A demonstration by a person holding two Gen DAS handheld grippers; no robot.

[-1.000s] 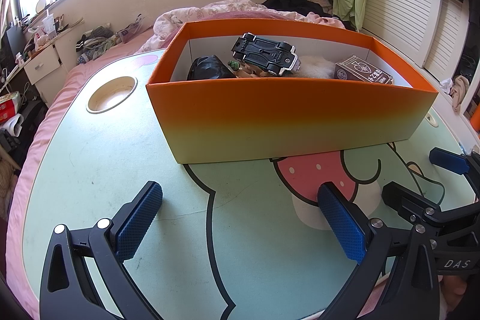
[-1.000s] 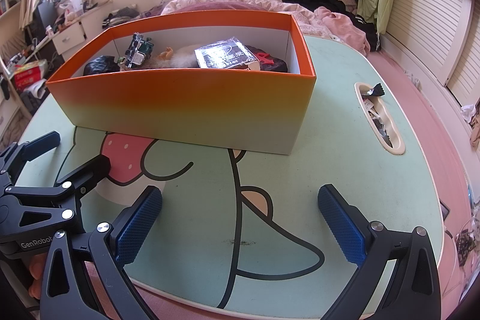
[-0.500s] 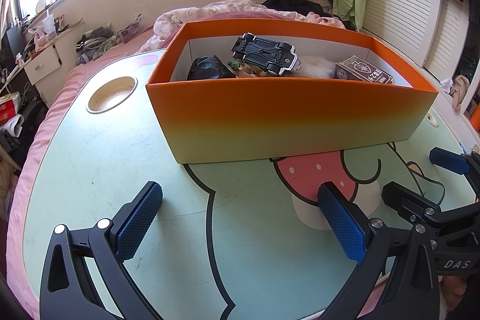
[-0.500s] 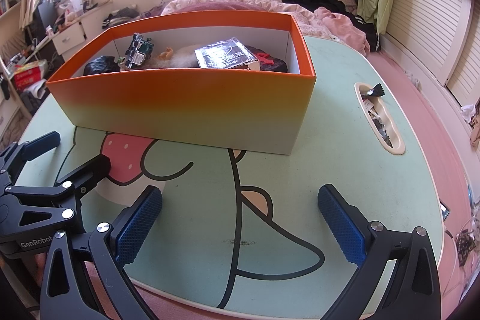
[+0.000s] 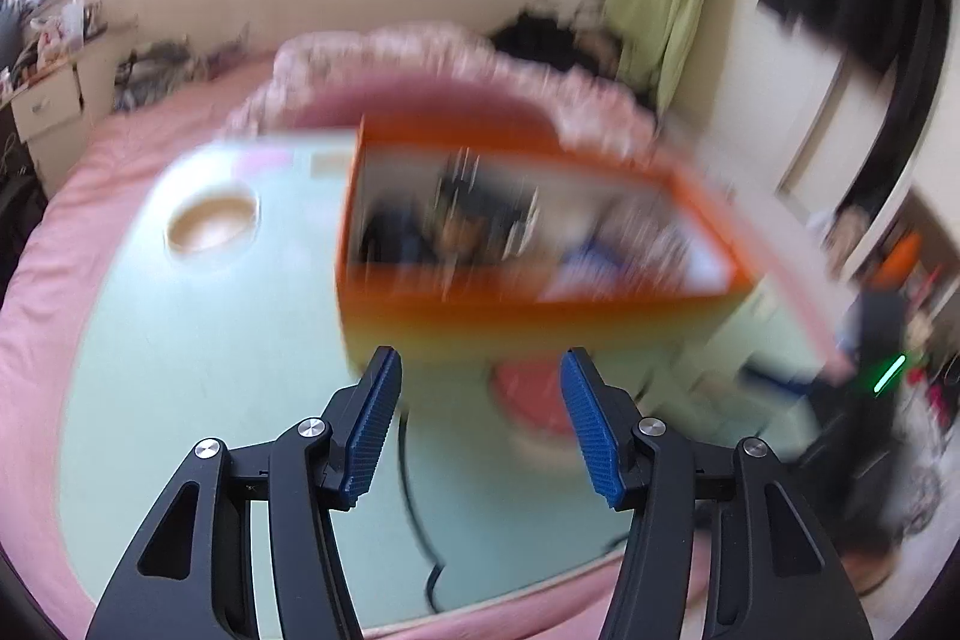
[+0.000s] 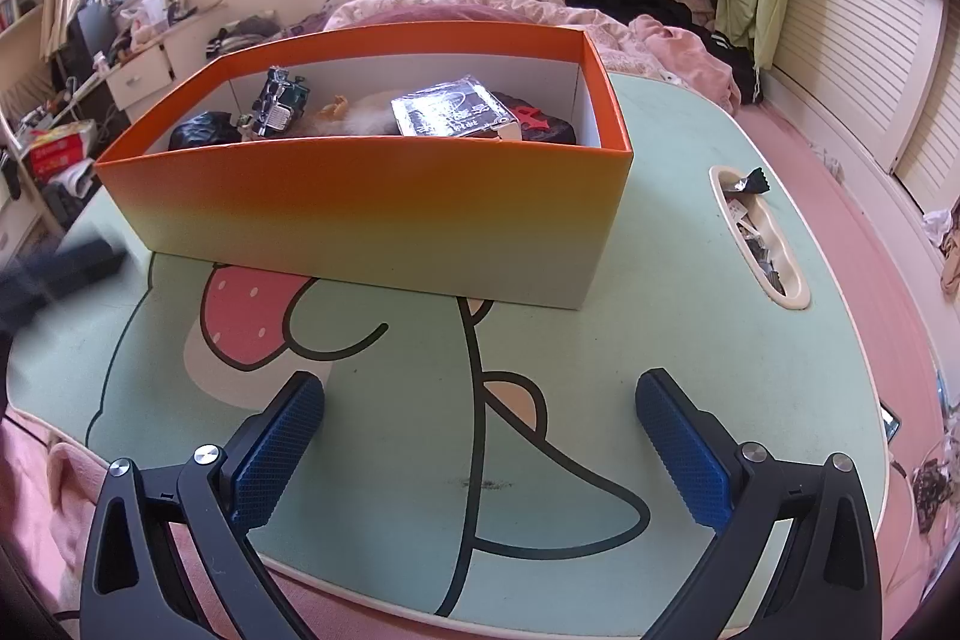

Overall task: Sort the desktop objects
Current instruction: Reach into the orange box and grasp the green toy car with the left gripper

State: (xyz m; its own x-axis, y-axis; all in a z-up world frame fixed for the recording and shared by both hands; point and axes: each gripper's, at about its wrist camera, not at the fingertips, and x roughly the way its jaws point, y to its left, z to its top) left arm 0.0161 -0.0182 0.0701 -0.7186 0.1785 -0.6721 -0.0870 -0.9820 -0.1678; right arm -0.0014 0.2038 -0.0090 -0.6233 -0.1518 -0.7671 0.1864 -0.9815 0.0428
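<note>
Both claws empty: my left claw (image 5: 480,415) has swung up, blurred and narrower; right claw (image 6: 480,451) stays wide; box (image 6: 384,208) looks fully packed.

Orange box (image 5: 540,244) contents smeared by blur

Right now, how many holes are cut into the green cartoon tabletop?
2. A round cream-rimmed cup hole sits left of the orange cardboard box. A long oval cream-rimmed slot, holding small bits, sits right of the box. The box may hide others.
</note>
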